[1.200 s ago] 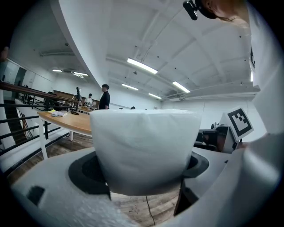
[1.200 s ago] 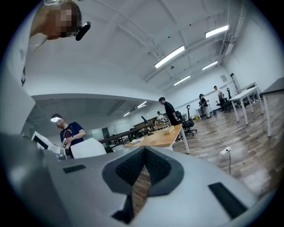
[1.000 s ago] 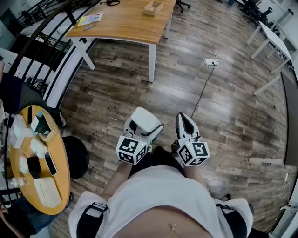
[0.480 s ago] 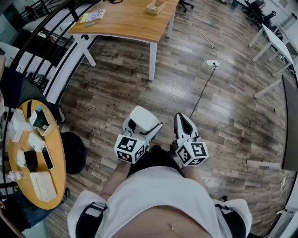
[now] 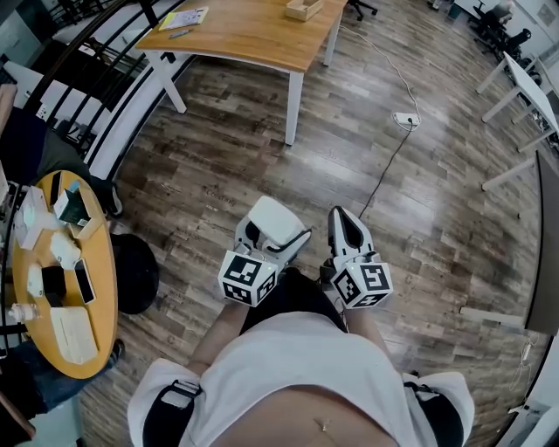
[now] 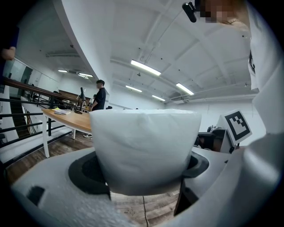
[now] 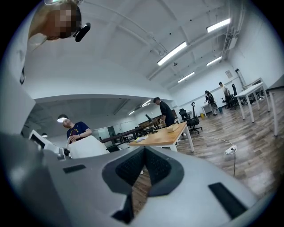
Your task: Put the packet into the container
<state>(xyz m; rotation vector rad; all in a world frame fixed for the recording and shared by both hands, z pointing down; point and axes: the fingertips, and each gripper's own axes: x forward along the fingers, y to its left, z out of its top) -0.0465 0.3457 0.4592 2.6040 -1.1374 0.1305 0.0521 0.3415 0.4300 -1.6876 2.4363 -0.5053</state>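
Left gripper [image 5: 269, 237]: clamped on packet [image 6: 144, 150]. Right gripper [image 7: 141, 175]: jaws together, empty. Box [image 5: 303, 9] on table [image 5: 249, 37], far off; carry firmly.

The packet [image 6: 144, 150] is soft, matt white wrap, faintly creased. The left gripper [image 6: 144, 177] and right gripper [image 7: 144, 159] have matt grey plastic shells; the right's jaws carry black ribbed pads [image 7: 129, 167]. The floor [image 5: 218, 175] is sheeny wood plank, the surface [image 5: 253, 35] pale smooth wood.

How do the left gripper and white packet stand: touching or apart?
Touching. In the left gripper view, the left gripper has both jaws pressed on the white packet.
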